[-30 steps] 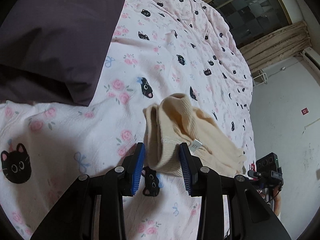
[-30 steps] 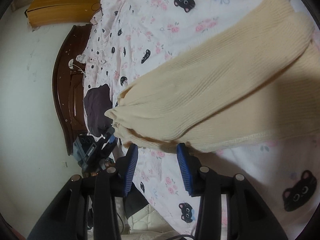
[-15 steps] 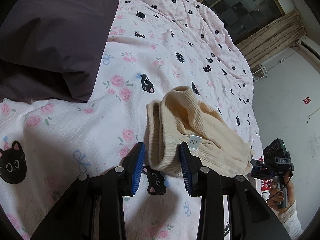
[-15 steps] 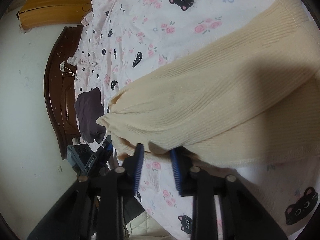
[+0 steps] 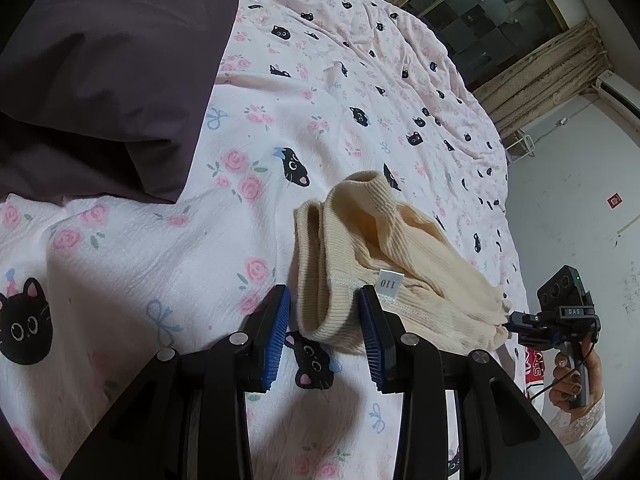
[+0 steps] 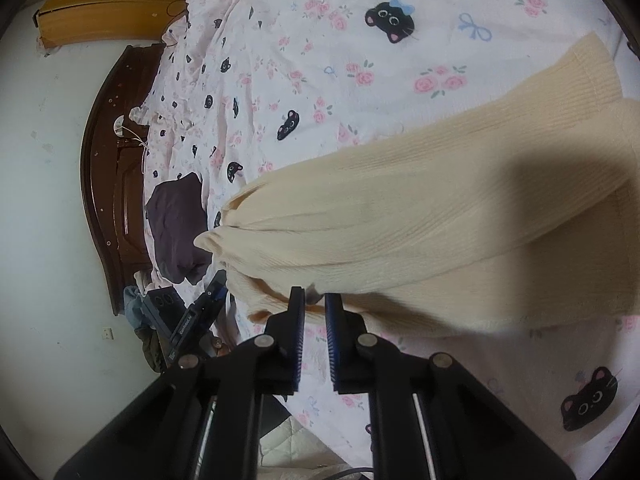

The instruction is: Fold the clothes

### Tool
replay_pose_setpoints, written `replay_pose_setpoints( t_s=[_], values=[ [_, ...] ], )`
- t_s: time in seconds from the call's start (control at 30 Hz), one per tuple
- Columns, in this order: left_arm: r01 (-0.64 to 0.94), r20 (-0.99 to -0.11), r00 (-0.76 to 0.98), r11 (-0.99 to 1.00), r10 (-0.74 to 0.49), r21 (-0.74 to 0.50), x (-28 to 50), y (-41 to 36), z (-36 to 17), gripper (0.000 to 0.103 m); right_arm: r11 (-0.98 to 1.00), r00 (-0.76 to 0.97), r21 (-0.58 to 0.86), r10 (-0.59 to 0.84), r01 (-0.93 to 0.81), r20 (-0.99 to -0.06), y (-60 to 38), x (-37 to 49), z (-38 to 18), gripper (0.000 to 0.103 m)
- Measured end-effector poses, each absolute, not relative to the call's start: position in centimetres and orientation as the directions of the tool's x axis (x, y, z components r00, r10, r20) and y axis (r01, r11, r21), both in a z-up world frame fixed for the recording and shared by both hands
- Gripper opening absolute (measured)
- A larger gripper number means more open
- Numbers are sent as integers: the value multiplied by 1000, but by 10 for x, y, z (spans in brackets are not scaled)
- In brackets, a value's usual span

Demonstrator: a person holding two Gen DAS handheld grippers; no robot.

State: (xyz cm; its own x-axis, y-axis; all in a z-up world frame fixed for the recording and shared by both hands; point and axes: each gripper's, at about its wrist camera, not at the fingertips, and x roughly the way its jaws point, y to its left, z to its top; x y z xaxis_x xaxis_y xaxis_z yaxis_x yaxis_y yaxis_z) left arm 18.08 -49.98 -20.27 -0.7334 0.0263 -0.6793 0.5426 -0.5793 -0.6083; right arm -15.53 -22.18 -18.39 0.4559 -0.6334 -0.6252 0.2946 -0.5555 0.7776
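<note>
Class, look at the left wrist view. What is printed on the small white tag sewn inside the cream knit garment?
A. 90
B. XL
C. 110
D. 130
C. The white tag on the cream knit garment, near the collar, reads 110; it appears upside down, just above the right-hand finger of the open left gripper.
</note>
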Motion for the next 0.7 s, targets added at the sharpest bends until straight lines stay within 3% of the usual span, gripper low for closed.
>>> replay_pose_setpoints(
  t_s=[0.4,0.53,0.6,0.63,0.67,0.7],
  values=[
    [542,-679,-734,-582,24,-606,181,-499,-202,31,-578,424,759,-631,300,-649,-245,-180,-173,11],
    [541,-679,-734,-582,26,-607,182,-500,-203,31,-578,405,709,-582,405,-705,-250,-173,-163,16],
    [540,-678,-734,-581,28,-608,182,-500,-203,31,-558,331,606,-519,567,-788,-253,-161,-148,33],
    [540,-678,-735,-581,28,-609,182,-500,-203,31,-542,288,545,-489,640,-824,-254,-155,-140,51],
    [539,-677,-735,-580,29,-610,182,-500,-203,31,-521,240,479,-460,707,-855,-256,-149,-133,62],
    [539,-677,-735,-580,30,-611,182,-500,-203,31,-489,186,404,-434,773,-881,-257,-140,-125,62]
  ],
)
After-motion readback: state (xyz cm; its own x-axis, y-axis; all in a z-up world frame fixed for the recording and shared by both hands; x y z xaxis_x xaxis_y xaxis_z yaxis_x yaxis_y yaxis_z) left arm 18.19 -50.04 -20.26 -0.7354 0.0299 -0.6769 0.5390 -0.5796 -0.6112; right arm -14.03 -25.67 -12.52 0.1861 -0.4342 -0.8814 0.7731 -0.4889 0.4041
